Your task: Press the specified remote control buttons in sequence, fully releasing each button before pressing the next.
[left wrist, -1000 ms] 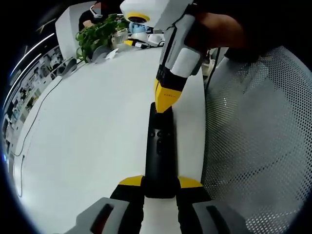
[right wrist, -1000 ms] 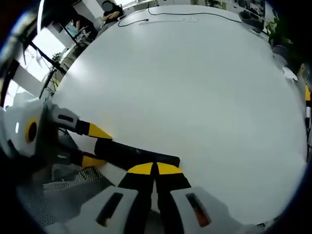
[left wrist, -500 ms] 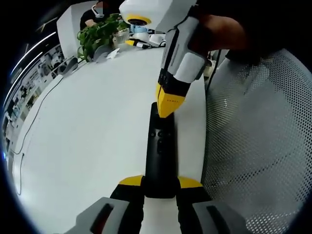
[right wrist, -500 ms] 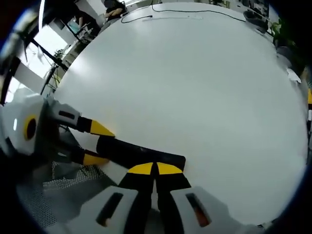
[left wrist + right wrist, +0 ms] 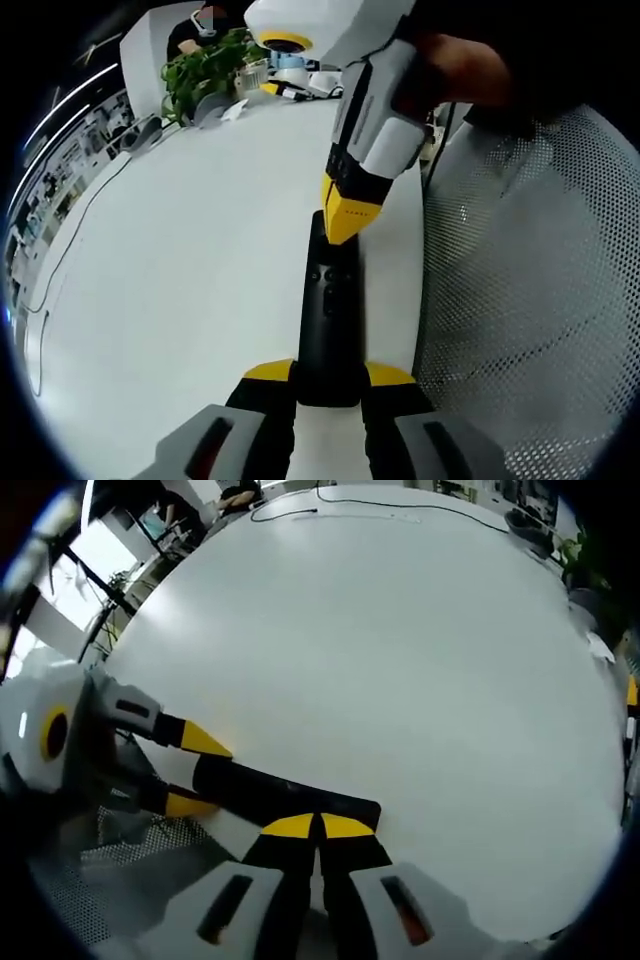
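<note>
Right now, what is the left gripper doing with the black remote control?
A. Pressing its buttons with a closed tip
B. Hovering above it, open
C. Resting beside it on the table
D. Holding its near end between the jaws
D: in the left gripper view the left gripper clamps the near end of the remote control, one yellow-tipped jaw on each side.

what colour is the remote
Black. The remote shows best in the left gripper view, clamped at its near end by the left gripper.

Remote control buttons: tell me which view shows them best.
The left gripper view: the remote control lies lengthwise, its button face up, with the right gripper over its far end. The right gripper view catches the remote edge-on, buttons indistinct.
</note>
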`<state>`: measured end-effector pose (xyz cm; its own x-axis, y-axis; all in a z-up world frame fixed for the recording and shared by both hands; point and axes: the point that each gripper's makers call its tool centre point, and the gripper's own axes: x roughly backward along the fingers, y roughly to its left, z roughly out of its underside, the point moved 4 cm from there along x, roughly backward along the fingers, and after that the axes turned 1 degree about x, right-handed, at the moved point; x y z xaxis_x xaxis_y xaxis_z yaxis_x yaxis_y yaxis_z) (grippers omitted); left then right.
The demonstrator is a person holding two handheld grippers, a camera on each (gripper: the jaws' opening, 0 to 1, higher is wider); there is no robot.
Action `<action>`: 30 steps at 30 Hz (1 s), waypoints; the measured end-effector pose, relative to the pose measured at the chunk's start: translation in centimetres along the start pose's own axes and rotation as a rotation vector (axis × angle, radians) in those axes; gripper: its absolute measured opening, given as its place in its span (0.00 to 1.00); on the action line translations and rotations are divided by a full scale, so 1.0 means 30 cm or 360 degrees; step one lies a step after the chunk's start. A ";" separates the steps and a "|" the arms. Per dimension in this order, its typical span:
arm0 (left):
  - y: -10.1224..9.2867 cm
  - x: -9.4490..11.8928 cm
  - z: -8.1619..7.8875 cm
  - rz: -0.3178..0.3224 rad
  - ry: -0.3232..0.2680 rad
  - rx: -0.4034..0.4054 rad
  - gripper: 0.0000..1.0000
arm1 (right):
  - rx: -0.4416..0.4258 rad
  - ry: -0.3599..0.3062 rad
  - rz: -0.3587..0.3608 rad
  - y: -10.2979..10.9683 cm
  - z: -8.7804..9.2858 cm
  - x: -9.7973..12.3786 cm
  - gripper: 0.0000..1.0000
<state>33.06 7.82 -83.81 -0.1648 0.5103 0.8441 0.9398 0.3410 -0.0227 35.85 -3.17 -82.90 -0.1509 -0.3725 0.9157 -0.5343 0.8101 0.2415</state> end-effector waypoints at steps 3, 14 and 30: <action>0.001 -0.001 0.000 -0.0001 0.0000 0.0000 0.25 | -0.0009 -0.0018 -0.0004 -0.001 0.001 0.000 0.00; 0.003 -0.003 -0.001 -0.0002 0.0012 -0.0011 0.25 | -0.0045 -0.0014 -0.0025 -0.002 0.000 0.001 0.00; 0.002 -0.004 -0.004 0.0004 0.0017 -0.0044 0.25 | 0.0000 -0.0017 -0.0006 -0.001 0.000 0.001 0.00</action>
<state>33.18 7.68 -83.85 -0.1590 0.5025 0.8498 0.9482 0.3175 -0.0103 35.85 -3.20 -82.87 -0.1580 -0.3802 0.9113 -0.5347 0.8088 0.2447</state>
